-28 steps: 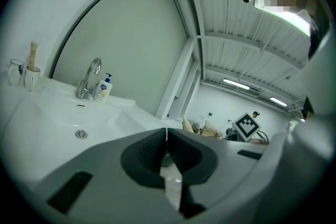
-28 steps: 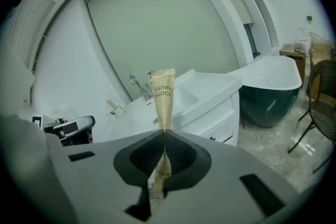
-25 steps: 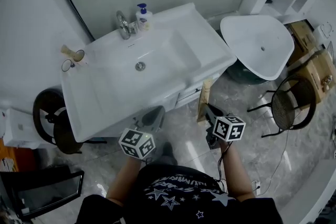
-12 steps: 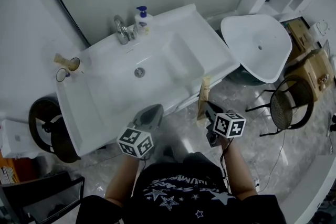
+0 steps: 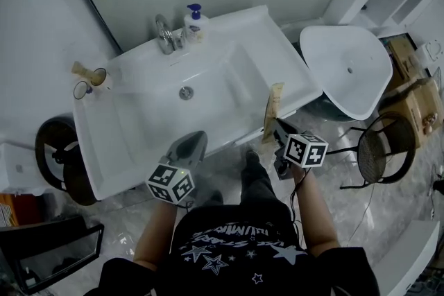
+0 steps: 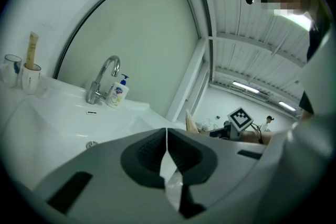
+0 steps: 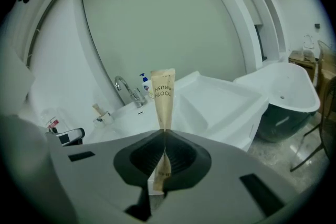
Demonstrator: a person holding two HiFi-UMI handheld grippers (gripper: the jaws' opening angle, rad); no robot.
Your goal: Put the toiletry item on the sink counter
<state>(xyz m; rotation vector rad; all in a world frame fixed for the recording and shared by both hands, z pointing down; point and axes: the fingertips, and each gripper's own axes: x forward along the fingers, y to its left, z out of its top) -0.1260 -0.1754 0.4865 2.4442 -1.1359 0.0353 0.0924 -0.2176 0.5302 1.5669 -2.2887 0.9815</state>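
Observation:
A beige toothbrush packet stands upright in my right gripper, whose jaws are shut on it, just off the right front corner of the white sink counter. My left gripper is shut with nothing between its jaws and hovers at the counter's front edge, below the basin. The faucet and a soap pump bottle stand at the back of the counter.
Two cups, one holding a beige packet, stand at the counter's left end. A loose white basin rests on a dark drum to the right, beside a black wire stool and cardboard boxes.
The view has shifted forward and both grippers have come closer to the counter's front edge. The packet stays gripped in the right gripper.

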